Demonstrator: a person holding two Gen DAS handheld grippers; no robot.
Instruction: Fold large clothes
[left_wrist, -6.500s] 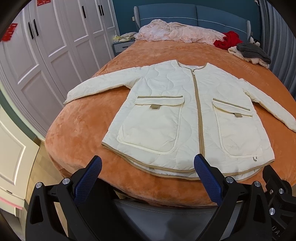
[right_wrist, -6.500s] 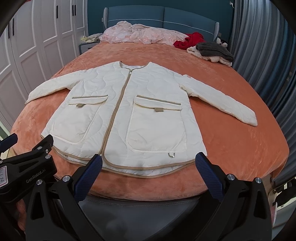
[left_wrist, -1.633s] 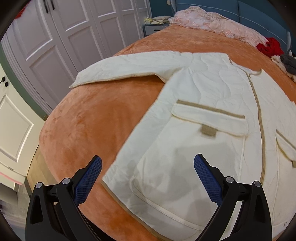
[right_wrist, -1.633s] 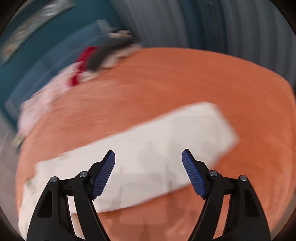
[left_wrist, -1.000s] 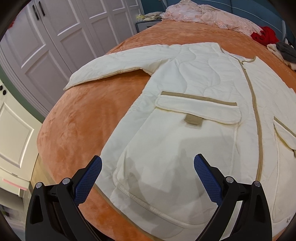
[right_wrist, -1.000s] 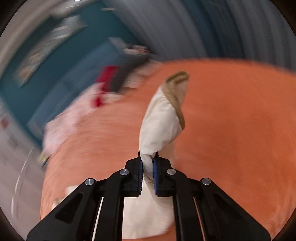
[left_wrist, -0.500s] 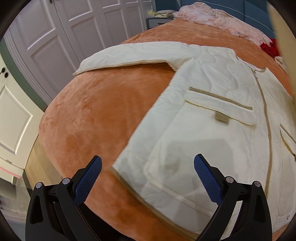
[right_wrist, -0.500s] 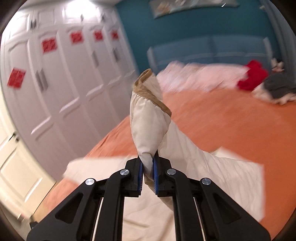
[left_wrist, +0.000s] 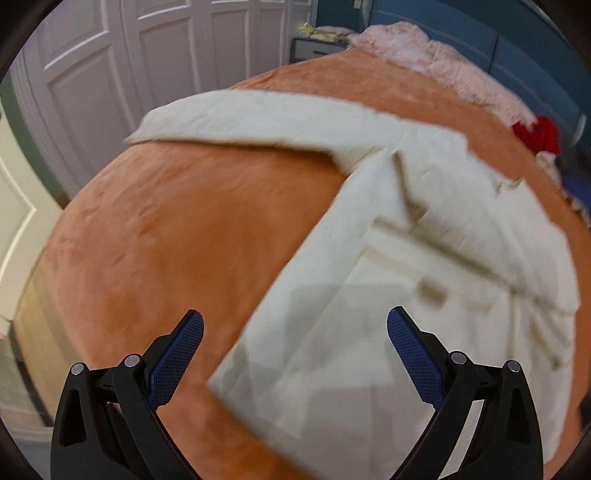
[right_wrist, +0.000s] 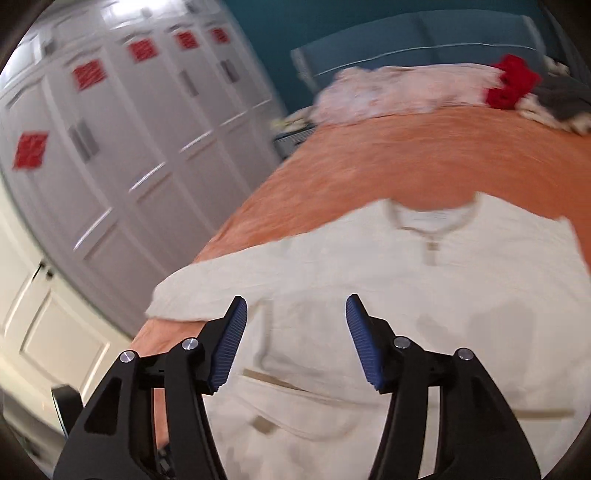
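A cream quilted jacket (left_wrist: 424, 280) with tan trim lies front-up on the orange bed (left_wrist: 177, 229). Its left sleeve (left_wrist: 258, 122) stretches out toward the wardrobe side. The right sleeve now lies folded across the jacket's chest (left_wrist: 454, 236). My left gripper (left_wrist: 295, 332) hovers open above the jacket's lower left corner, nothing between its pads. In the right wrist view the jacket (right_wrist: 424, 295) fills the foreground, collar (right_wrist: 432, 218) toward the headboard. My right gripper (right_wrist: 295, 314) hangs above the jacket near the left shoulder; its jaws are opening and nothing sits between them.
White wardrobe doors (right_wrist: 122, 147) run along the bed's left side. A pink blanket (right_wrist: 399, 88), a red garment (right_wrist: 513, 85) and grey clothes (right_wrist: 561, 99) are piled by the blue headboard (right_wrist: 406, 37). A nightstand (left_wrist: 314, 48) stands at the bed's far left corner.
The right gripper, shut on the right sleeve's cuff, swung it across over the jacket, then let go and spread its jaws. The left gripper drifted slightly toward the bed's left edge.
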